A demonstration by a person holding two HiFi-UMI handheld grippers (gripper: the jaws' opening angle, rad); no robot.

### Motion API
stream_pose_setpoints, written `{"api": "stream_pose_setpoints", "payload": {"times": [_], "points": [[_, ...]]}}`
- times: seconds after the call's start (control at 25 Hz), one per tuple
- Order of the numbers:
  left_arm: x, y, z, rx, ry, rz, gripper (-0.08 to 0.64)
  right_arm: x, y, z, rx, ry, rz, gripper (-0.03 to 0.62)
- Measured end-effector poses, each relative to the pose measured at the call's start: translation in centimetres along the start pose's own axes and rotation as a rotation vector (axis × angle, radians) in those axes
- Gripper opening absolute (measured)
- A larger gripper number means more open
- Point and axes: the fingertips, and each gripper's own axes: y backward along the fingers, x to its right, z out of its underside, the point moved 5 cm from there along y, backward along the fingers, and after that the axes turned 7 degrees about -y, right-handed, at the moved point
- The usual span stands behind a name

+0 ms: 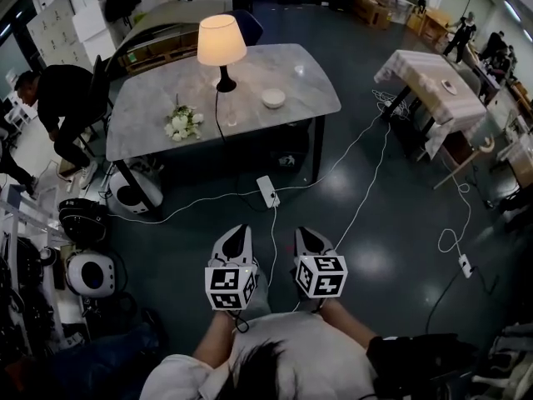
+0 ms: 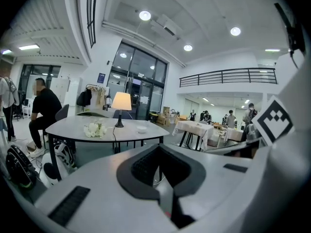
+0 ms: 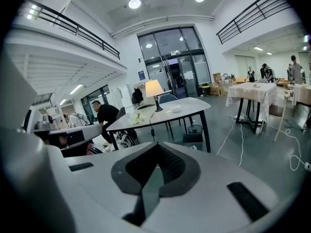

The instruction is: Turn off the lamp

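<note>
grey marble-pattern table (image 1: pixel 291 86) with rounded corners and black legs carries the lamp (image 1: pixel 221 44): a cream cone-shaped fabric shade, glowing, on a slim black stem and a round black base. the lamp stands close to the table's far edge, about midway along it. its black cord (image 1: pixel 218 117) runs from the base across the top to the near edge. a bunch of white flowers (image 1: pixel 183 124) lies toward the near left corner. a shallow round white bowl (image 1: pixel 273 98) sits right of the base, apart from it. a person in black clothes (image 1: pixel 62 98) bends at the table's left edge.

left gripper (image 1: pixel 240 232): smooth grey-white plastic shell, black ribbed pads, rear cube printed with black-and-white square markers. jaws closed together, nothing between them. right gripper (image 1: pixel 304 232): same build, jaws likewise closed on nothing. both are held side by side over the dark glossy floor, well apart from the table and pointing toward it.

white rectangular power strip (image 1: pixel 268 192) lies on the floor between the grippers and the table's near edge, with thin white cables (image 1: pixel 366 182) trailing from it.
</note>
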Motion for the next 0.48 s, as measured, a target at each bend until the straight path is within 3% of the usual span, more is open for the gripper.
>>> {"api": "stream_pose_setpoints", "payload": {"times": [0.48], "points": [[-7.0, -7.6, -2.1, -0.054, 0.019, -0.038, -0.005, 0.2, -10.0, -5.4, -0.046, -0.012, -0.008, -0.002]]}}
